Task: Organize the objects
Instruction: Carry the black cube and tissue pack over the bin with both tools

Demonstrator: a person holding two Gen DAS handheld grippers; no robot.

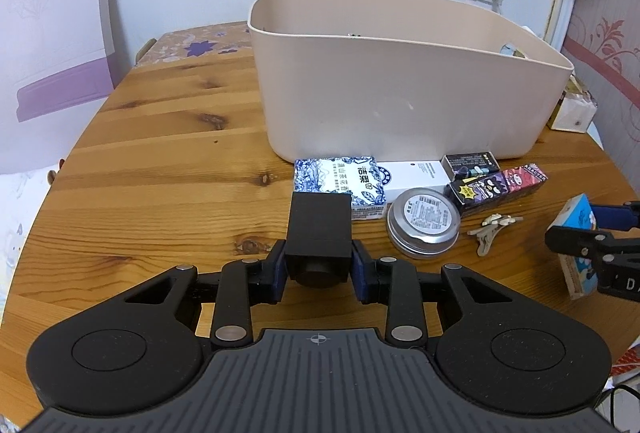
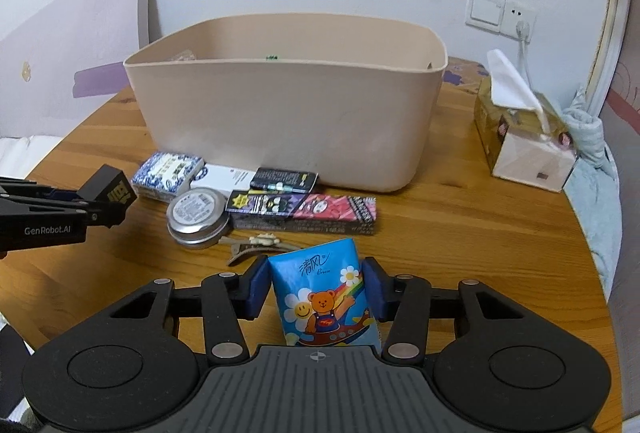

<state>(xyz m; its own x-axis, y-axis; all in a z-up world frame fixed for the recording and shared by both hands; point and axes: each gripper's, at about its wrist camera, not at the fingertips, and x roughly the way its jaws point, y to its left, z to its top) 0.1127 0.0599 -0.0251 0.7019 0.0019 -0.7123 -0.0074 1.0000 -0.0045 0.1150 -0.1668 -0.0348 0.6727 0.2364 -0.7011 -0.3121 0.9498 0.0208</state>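
Black box (image 1: 318, 229), clamped between the pads of the left tool (image 1: 319, 265), held above the wooden bench (image 1: 160, 169) just before the blue-and-white packet (image 1: 340, 179). Blue tissue pack (image 2: 322, 297), upright, gripped by the right tool (image 2: 318, 293). Behind: round tin (image 2: 198, 217), hair clip (image 2: 256, 247), patterned carton (image 2: 304, 213), then the beige bin (image 2: 288, 121); tissue box (image 2: 524, 141) at right.

Small boxes and a round silver tin (image 1: 423, 227) are crowding the tall beige plastic bin's (image 1: 400, 93) near wall; bare wooden tabletop (image 1: 168, 161) is lying open to its left.
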